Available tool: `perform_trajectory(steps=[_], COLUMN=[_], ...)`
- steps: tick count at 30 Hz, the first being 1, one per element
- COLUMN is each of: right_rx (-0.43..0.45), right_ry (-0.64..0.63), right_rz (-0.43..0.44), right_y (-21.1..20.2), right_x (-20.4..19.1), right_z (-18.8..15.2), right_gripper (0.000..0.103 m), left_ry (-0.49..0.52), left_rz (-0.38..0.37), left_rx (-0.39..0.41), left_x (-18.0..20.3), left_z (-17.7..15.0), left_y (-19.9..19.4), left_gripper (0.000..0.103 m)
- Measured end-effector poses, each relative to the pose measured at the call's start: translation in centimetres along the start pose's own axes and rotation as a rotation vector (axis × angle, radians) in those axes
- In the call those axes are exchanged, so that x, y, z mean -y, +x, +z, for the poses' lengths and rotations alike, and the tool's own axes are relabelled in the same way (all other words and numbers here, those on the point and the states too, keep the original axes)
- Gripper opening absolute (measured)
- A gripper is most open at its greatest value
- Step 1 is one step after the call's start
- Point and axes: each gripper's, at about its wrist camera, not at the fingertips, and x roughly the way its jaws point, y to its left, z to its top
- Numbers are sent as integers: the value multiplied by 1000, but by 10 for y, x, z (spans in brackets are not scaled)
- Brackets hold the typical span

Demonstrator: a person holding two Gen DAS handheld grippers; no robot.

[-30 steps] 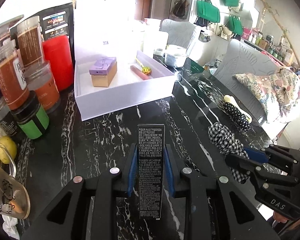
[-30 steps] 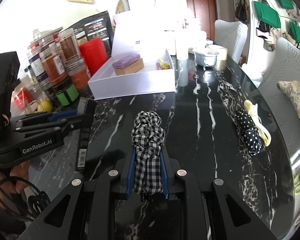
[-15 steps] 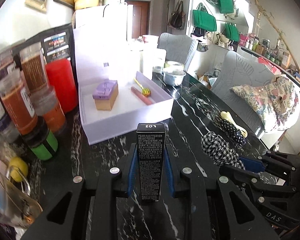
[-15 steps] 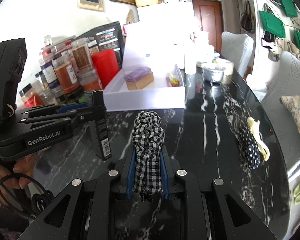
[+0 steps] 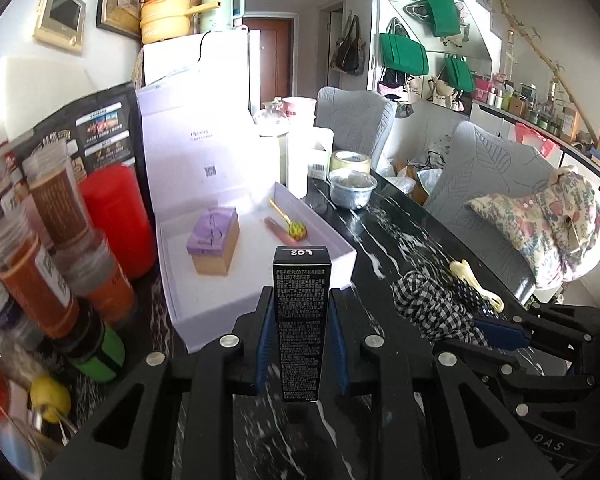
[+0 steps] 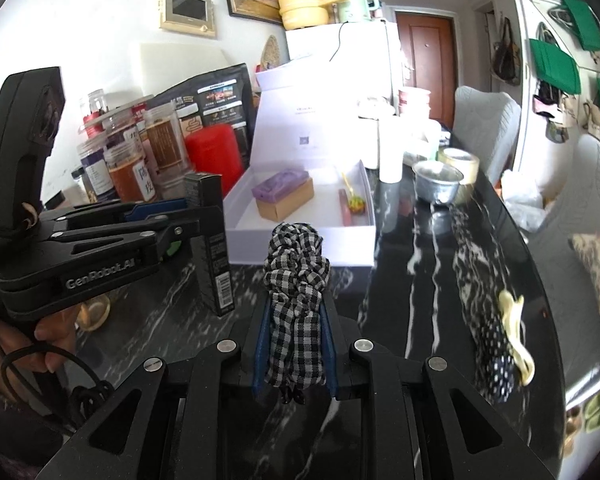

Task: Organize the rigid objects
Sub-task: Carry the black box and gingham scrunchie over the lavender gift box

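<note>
The left claw (image 5: 300, 320) is clamped on a slim black carton (image 5: 301, 320), held upright just short of the open white box (image 5: 260, 308). The right claw (image 6: 294, 344) grips a checked scrunchie (image 6: 296, 280), also near the box's front wall. Inside the box lie a purple-topped box (image 5: 213, 240) and a pink stick (image 5: 278, 229). Beyond, on the black marble counter (image 6: 420, 280), a polka-dot hair clip (image 6: 496, 344) waits. Judging by this, sorting is partway done.

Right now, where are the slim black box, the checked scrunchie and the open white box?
slim black box (image 5: 301, 320), left wrist view, printed front face.
checked scrunchie (image 6: 296, 276), right wrist view, bunched middle.
open white box (image 6: 300, 246), right wrist view, near wall.
</note>
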Motion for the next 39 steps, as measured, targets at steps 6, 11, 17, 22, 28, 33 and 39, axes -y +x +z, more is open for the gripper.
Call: perform_trajectory(steps=[6, 11, 17, 22, 28, 33, 39], right_rx=[13, 24, 27, 31, 29, 22, 14], right_ry=[-9, -28, -43, -60, -48, -54, -49], right_rz=[0, 8, 22, 20, 43, 38, 34], right_y=[12, 22, 37, 51, 69, 86, 104], right_x=[5, 8, 10, 12, 20, 28, 37], right_z=[19, 40, 61, 76, 93, 107, 117], right_gripper=[22, 22, 22, 22, 22, 22, 22], left_ry=[18, 8, -4, -20, -41, -30, -13], left_rz=[26, 37, 71, 95, 108, 124, 171], left_rx=[27, 35, 41, 56, 53, 48, 10], left_x=[-6, -18, -36, -50, -62, -67, -75], left_z=[21, 35, 49, 64, 77, 87, 94], left_y=[10, 19, 26, 34, 48, 63, 86], left_gripper=[25, 25, 25, 25, 25, 25, 25])
